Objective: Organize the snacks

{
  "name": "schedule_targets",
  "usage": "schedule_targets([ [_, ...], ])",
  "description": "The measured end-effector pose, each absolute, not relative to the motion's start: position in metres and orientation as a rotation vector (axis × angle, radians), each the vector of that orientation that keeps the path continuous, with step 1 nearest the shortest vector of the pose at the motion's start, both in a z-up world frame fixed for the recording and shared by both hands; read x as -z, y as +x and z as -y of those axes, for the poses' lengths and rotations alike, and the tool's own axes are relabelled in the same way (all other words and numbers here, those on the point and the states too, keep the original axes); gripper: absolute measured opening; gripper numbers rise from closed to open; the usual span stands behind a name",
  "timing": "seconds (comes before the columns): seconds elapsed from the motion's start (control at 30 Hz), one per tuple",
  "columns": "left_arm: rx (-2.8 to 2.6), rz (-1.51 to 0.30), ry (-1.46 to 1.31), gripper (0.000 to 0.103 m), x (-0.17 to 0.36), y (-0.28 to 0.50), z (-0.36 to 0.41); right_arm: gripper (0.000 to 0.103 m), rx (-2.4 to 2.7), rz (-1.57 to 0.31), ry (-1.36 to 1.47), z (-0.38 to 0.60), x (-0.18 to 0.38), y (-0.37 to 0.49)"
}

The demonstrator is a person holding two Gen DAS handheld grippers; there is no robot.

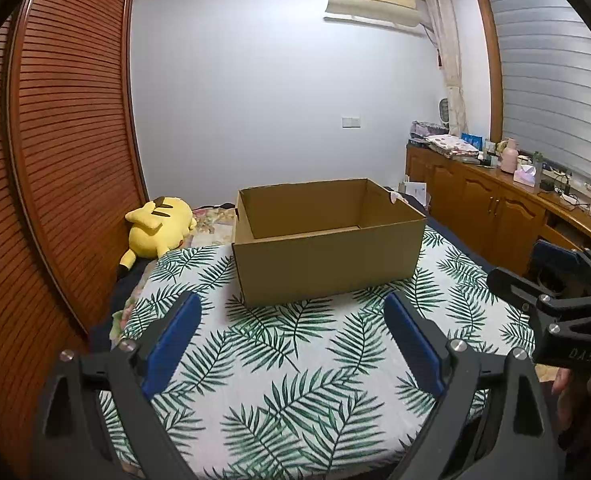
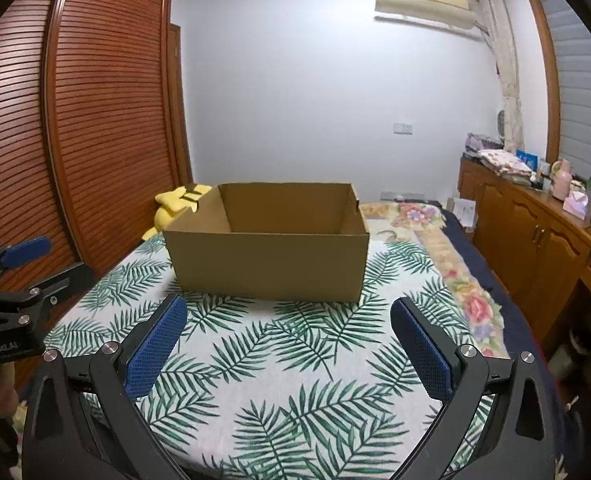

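On the bed, right in the middle of the green palm-leaf cover, sits an open cardboard box, flaps gone or folded away, mouth up, and from both views its inside looks bare as far as the near wall lets us see. That is where the snacks should end up, I would say, but here is the catch: no snack shows in either view. Not on the leaf print, not beside the box, not on the floral blanket along the bed's right side.

The left claw hangs low over the near part of the cover, blue pads wide apart, nothing between them. The right claw mirrors it, pads spread just as wide, also carrying nothing. Each pokes into the edge of the other's view, so the two are side by side, both short of the box and aimed at it.

My read: this is the very start, or a pause between items, with no snack in hand and none placed that we can confirm. The next move calls for finding the snacks first, likely somewhere outside these views, then closing one claw on a packet and carrying it over the box's near wall.

A yellow plush toy lies by the louvred wardrobe behind the box, well apart from the action, and the wooden cabinet to the right holds clutter too small to name.
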State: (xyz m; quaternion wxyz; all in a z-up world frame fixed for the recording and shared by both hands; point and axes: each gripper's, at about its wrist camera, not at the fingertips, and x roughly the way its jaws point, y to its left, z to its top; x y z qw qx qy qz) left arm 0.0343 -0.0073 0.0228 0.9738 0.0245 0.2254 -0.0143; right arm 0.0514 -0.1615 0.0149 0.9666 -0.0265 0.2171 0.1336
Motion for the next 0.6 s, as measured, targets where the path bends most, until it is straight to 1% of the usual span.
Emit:
schedule_targets([
  [0.33, 0.017, -0.445, 0.044, 0.094, -0.022, 0.002, 0.012, 0.103, -0.233, -0.403, -0.052, 0.171, -0.018, 0.013],
  [0.6, 0.007, -0.437, 0.031, 0.094, -0.021, -0.011, 0.006, 0.103, -0.208, -0.385, -0.059, 0.173, -0.021, 0.000],
])
